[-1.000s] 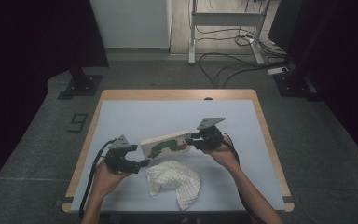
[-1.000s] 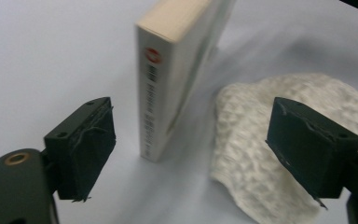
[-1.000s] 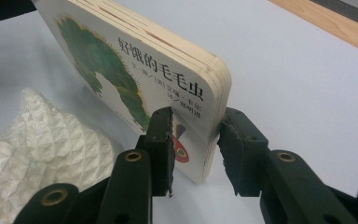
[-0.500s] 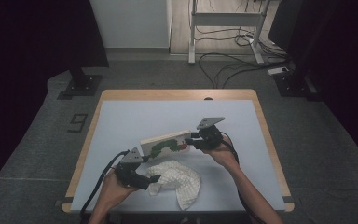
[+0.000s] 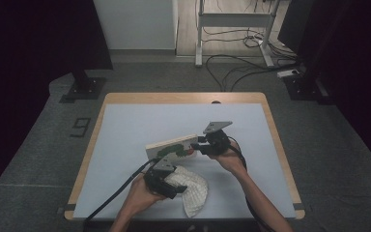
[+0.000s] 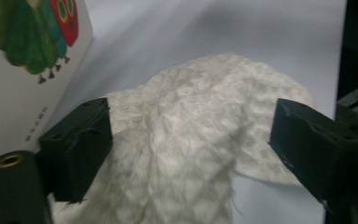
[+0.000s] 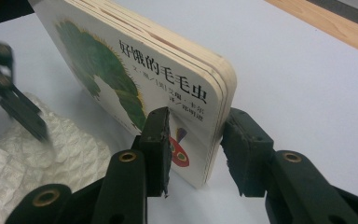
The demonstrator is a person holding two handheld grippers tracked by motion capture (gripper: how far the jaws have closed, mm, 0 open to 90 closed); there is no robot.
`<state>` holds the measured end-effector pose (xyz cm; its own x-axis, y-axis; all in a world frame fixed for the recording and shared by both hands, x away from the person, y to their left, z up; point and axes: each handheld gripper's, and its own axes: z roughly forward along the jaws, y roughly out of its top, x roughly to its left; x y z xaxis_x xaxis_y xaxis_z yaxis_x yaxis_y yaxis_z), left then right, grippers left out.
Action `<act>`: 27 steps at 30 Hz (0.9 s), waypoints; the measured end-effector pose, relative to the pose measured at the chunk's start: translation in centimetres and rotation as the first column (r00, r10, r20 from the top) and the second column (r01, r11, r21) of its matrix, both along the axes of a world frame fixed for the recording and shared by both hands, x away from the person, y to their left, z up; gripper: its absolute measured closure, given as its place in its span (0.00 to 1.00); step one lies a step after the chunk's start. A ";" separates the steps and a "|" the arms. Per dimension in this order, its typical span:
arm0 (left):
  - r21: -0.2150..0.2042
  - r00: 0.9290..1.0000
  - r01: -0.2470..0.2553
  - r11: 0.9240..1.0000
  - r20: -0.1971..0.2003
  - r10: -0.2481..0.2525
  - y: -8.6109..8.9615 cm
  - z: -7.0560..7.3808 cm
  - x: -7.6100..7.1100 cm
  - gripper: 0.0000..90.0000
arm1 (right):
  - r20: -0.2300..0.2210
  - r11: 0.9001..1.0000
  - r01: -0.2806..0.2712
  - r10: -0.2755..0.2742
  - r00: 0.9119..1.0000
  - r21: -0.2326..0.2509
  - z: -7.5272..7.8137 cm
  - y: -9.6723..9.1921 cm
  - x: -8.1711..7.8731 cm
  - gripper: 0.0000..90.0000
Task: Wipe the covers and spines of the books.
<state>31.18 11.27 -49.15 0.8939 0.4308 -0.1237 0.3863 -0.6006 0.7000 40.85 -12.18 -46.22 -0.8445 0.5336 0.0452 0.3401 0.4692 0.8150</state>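
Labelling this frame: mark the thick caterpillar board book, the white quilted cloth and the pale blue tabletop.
Caterpillar board book [image 7: 121, 88], right gripper view: front cover.
White quilted cloth [image 6: 200, 135], left gripper view: its middle.
Pale blue tabletop [image 5: 140, 125], high view: bare surface.

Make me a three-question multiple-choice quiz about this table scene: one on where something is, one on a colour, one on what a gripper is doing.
1. Where does the white cloth lie?
A. on the near part of the table, below the board book
B. on the floor
C. on top of the book

2. What colour is the caterpillar's body on the book cover?
A. blue
B. green
C. yellow

3. How do the left gripper's jaws stand?
A. clamped on the book
B. shut on nothing
C. open, one on each side of the cloth

Answers:
1 A, the high view shows it by the table's near edge.
2 B, the right gripper view shows green.
3 C, the left gripper view shows both jaws apart over the cloth; the right gripper holds the book.
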 end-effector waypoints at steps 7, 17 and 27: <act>0.057 1.000 0.013 0.998 -0.010 -0.013 -1.2 -2.4 0.5 0.22 | 0.002 1.000 0.002 -0.002 1.000 0.005 -0.1 0.0 -0.1 0.67; 0.071 1.000 -0.008 0.997 -0.006 0.009 -1.1 -2.3 0.6 0.59 | 0.003 1.000 0.007 -0.007 1.000 0.006 -0.1 0.1 -0.1 0.67; 0.074 1.000 -0.004 0.997 0.013 0.003 -0.8 -1.2 -0.1 0.80 | 0.001 1.000 0.012 -0.012 1.000 0.023 -0.2 0.0 -0.2 0.67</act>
<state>31.10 10.46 -50.35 0.8937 0.4416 -0.0795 0.3796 -0.6495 0.6589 40.69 -12.13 -46.40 -0.8383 0.5423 0.0567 0.3445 0.4462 0.8260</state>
